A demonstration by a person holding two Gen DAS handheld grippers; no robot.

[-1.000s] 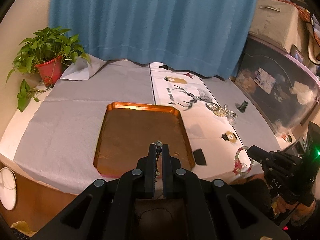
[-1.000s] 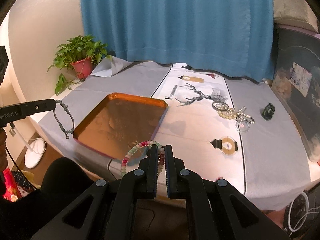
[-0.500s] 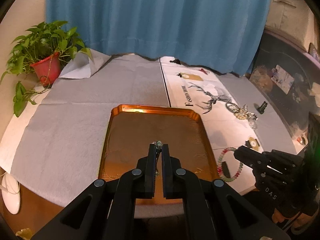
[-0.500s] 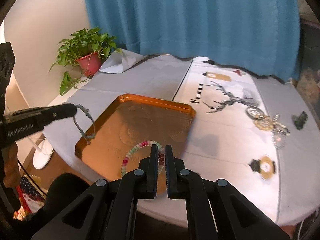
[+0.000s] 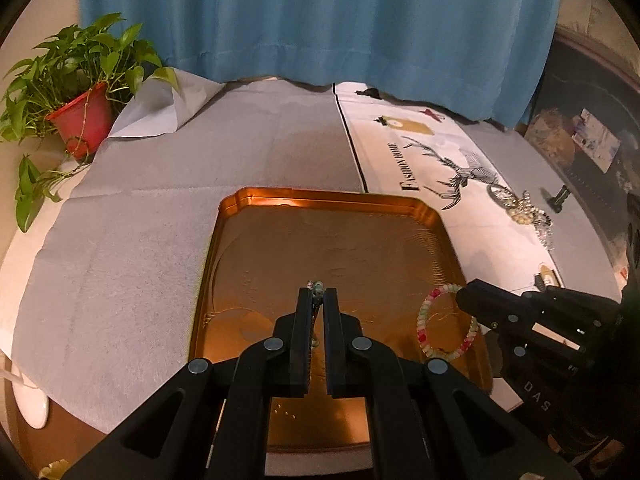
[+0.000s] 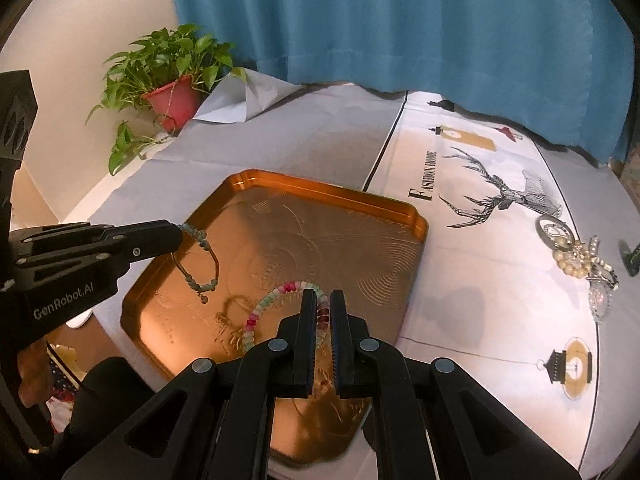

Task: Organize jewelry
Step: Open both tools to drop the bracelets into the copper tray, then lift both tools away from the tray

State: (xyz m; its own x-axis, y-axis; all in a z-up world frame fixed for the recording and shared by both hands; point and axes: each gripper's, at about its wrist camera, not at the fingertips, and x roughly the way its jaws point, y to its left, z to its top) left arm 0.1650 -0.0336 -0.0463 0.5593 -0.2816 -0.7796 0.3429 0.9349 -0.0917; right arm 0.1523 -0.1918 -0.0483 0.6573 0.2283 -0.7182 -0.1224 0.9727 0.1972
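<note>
While both grippers hang over the copper tray [image 6: 404, 216], each one pinches a bracelet. Left gripper [image 5: 318, 294] has its jaws clamped on a grey-green corded bracelet [image 6: 200, 264], which dangles as a loop below the fingertips above the tray's left part; whether its lowest bead touches the tray surface, cannot tell. Right gripper [image 6: 321, 300] has its jaws clamped on a pastel bead bracelet [image 6: 268, 304], pink, white and green beads, the loop hanging out to the left of its fingers above the tray's near half. The tray sits on a grey cloth [image 5: 120, 240], its right edge by a white runner printed with a deer [image 6: 500, 200]. More jewelry, a pile of pearls and chains [image 6: 580, 260], lies on the runner well right of the tray. A potted plant [image 5: 80, 92] stands at the far left corner, blue curtain [image 5: 320, 12] behind.
</note>
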